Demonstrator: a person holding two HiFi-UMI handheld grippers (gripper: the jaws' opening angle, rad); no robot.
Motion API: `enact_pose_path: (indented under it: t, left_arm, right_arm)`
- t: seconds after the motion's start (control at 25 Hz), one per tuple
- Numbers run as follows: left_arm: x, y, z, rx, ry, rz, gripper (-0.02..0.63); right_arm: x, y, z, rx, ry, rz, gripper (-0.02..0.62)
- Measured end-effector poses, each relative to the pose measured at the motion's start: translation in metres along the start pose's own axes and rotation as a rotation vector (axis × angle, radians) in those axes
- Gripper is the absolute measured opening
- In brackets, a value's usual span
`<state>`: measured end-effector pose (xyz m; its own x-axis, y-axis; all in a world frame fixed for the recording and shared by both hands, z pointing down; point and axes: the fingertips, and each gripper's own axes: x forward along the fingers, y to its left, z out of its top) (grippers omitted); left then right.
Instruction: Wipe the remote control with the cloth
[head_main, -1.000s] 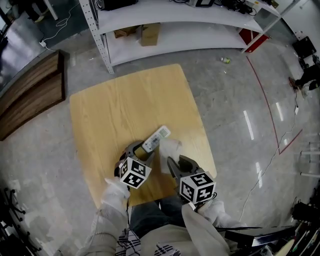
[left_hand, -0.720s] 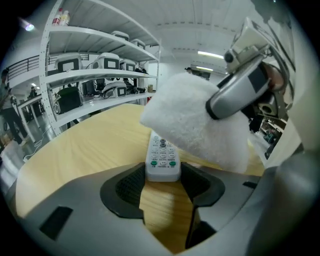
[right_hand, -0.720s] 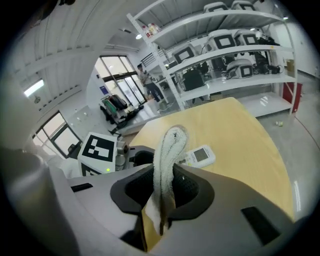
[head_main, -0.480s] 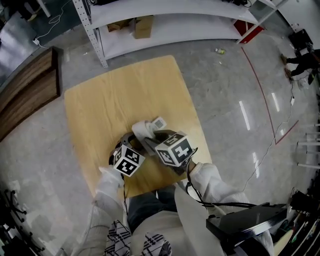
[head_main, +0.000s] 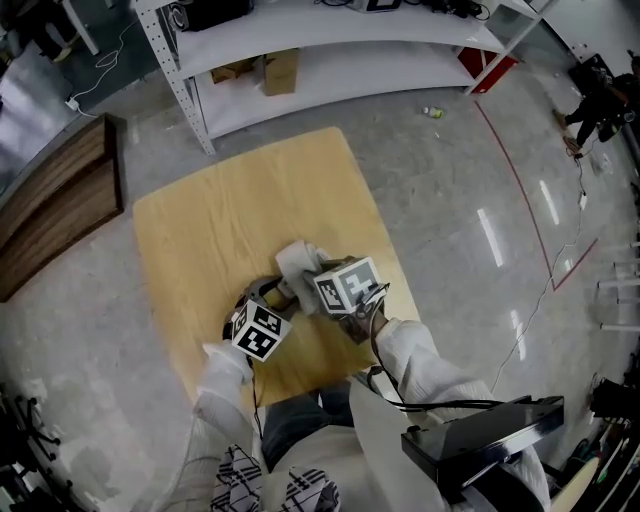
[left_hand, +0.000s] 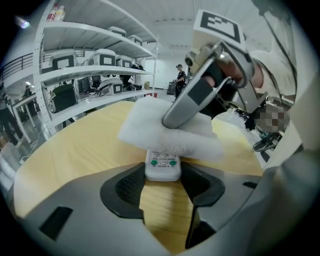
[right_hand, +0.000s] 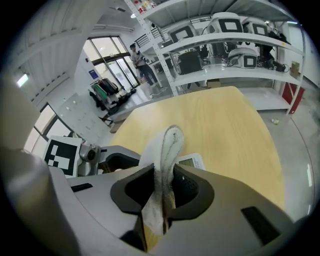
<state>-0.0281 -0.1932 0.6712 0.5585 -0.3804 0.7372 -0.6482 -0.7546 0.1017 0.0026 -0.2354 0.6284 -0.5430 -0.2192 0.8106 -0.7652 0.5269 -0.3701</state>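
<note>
My left gripper (head_main: 268, 295) is shut on the near end of a white remote control (left_hand: 162, 165), its pads pressing both long sides just above the wooden table (head_main: 220, 215). The white cloth (left_hand: 167, 131) lies across the remote's far part and hides it; in the head view the cloth (head_main: 297, 258) covers nearly all of the remote. My right gripper (right_hand: 162, 186) is shut on a fold of the cloth (right_hand: 168, 146), with a corner of the remote (right_hand: 193, 161) showing just beyond. One right finger (left_hand: 186, 102) presses down into the cloth.
White metal shelving (head_main: 330, 40) with cardboard boxes (head_main: 280, 72) stands beyond the table's far edge. A dark wooden panel (head_main: 55, 200) lies on the floor at the left. The grippers work near the table's front edge, with bare tabletop beyond them.
My right gripper has carried the cloth leftward and down, from beside the remote onto it. The cloth now covers the remote. My left gripper has kept the remote in place.
</note>
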Motion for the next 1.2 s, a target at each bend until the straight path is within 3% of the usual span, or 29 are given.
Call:
enact_pose_path:
  t: [0.2, 0.4, 0.52, 0.76, 0.92, 1.2]
  left_arm:
    - [0.004, 0.000, 0.001, -0.001, 0.004, 0.000, 0.227]
    - [0.001, 0.002, 0.002, -0.001, 0.004, 0.003, 0.227]
    - [-0.001, 0.007, 0.000, -0.008, 0.003, 0.003, 0.227]
    - [-0.001, 0.003, 0.003, -0.004, -0.001, -0.001, 0.227]
    - [0.000, 0.000, 0.004, 0.005, -0.007, -0.002, 0.227]
    - [0.000, -0.002, 0.003, 0.006, -0.007, -0.003, 0.227]
  right_arm:
    - [-0.009, -0.023, 0.002, 0.041, -0.026, -0.061, 0.089]
    - [-0.031, -0.034, 0.021, 0.034, -0.105, -0.175, 0.089]
    - [-0.036, -0.013, 0.033, -0.001, -0.132, -0.127, 0.089]
    - [-0.016, 0.044, 0.023, 0.029, -0.033, 0.168, 0.089]
    - [0.004, 0.036, 0.004, 0.016, 0.032, 0.129, 0.089]
    - [0.007, 0.017, 0.001, 0.019, 0.012, 0.035, 0.089]
